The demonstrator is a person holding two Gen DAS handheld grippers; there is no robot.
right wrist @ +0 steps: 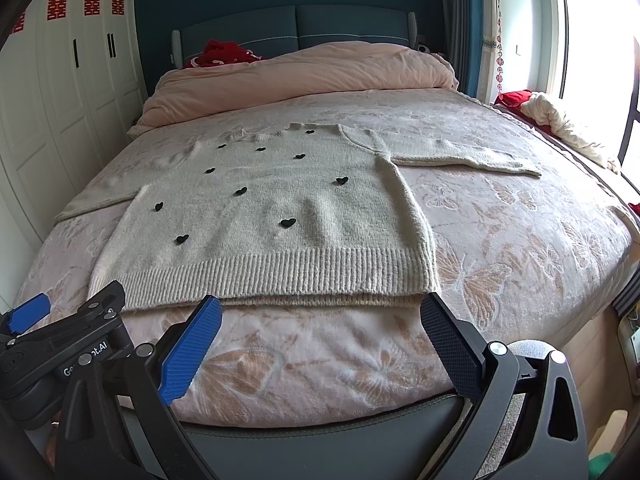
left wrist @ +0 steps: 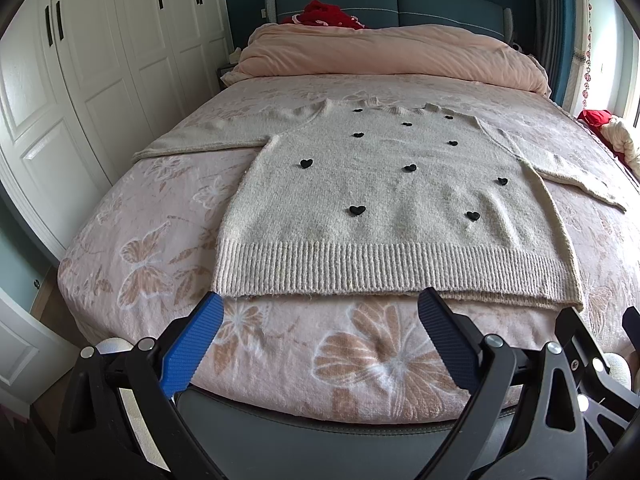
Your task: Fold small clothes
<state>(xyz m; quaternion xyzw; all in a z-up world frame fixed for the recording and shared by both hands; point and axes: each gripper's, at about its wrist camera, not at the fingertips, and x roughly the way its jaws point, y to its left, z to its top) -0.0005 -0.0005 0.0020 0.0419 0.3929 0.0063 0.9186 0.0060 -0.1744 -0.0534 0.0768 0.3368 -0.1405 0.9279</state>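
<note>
Sweater: we see a cream knitted sweater (left wrist: 384, 200) spread flat and face up on the bed (left wrist: 280, 360), dotted with small black hearts (left wrist: 357, 210); it fills the middle of both views.
Hem: the ribbed hem (left wrist: 380, 268) lies nearest us, its edge just beyond our claw tips, with a second layer peeking out under it.
Sleeves: the left sleeve (left wrist: 208, 136) runs out toward 10 o'clock in the left view; the right sleeve (right wrist: 460, 154) stretches toward 2 o'clock in the right view.
Neck: the collar (left wrist: 400, 110) points to 12 o'clock, toward the headboard.
Left claw: our left claw (left wrist: 320, 300) is released, blue pads spread wide at 6 o'clock, holding nothing, just short of the hem.
Right claw: our right claw (right wrist: 320, 302) is likewise spread and empty, near the hem's right corner.
Bed cover: pink blanket with butterfly print.
Duvet: a pink duvet (left wrist: 400, 52) is bunched at 12 o'clock, red cloth (left wrist: 324, 14) behind it.
Wardrobe: white doors (left wrist: 80, 80) at 9 to 10 o'clock.
</note>
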